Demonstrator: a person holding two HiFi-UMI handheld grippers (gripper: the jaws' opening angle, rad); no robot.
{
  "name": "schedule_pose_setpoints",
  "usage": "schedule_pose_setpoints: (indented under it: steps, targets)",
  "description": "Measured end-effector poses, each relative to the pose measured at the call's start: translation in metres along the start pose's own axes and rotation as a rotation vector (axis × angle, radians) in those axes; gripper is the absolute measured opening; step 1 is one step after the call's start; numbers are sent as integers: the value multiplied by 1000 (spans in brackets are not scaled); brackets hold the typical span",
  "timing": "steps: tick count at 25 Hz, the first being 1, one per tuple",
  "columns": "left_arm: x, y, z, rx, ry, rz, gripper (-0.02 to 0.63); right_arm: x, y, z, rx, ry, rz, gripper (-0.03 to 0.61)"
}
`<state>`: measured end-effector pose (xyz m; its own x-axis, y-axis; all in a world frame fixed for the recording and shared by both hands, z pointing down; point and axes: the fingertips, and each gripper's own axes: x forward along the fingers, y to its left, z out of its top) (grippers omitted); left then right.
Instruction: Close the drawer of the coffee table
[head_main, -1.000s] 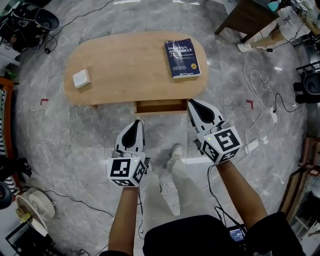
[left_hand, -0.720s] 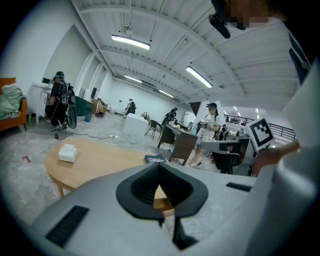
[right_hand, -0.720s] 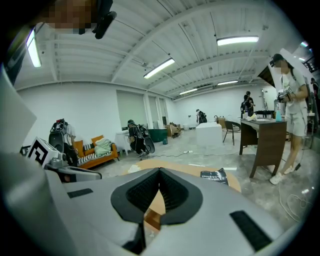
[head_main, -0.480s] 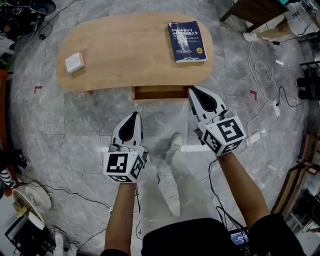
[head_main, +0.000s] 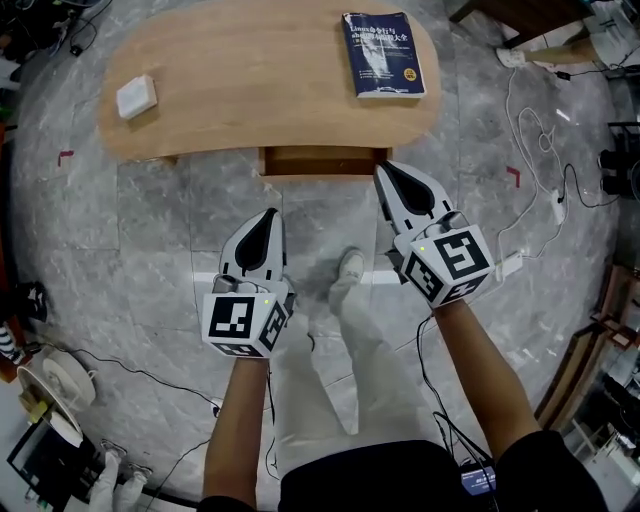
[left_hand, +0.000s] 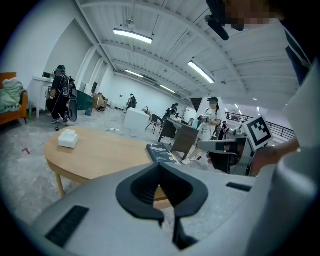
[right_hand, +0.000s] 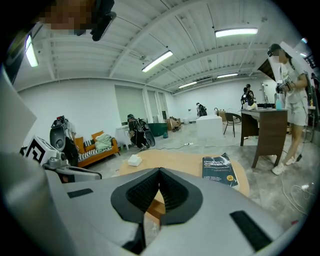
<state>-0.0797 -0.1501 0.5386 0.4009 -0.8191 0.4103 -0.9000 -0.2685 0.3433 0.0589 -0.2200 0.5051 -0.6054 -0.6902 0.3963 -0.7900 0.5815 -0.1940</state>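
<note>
Bright, even indoor light, heavy fisheye everywhere.
Ceiling strip lights (left_hand: 132, 36) do the work, so shadows on the grey floor (head_main: 150, 250) are soft; both gripper views bend hard toward black corners, and the closest foreground goes slightly blurry.

Oval wooden coffee table (head_main: 260, 80) on grey marbled floor (head_main: 150, 240), blue book (head_main: 382, 55), small white box (head_main: 136, 97)

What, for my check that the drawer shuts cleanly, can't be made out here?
Drawer contents: head view, hidden under the coffee table top.
Whether the right gripper touches the drawer: head view, too close to tell.
Book title: head view, too small.
</note>
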Motion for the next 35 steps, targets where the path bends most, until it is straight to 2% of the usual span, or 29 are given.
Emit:
schedule_pose_setpoints:
  steps: [11, 21, 35]
  targets:
    - [13, 9, -37, -27, 34, 8, -2, 17, 11, -43, -3, 50, 49, 12]
    - [21, 18, -72, -28, 68, 18, -2, 30, 6, -82, 25, 79, 47, 11]
    - [34, 16, -120, -39, 128, -13, -2, 47, 10, -127, 71, 103, 39, 12]
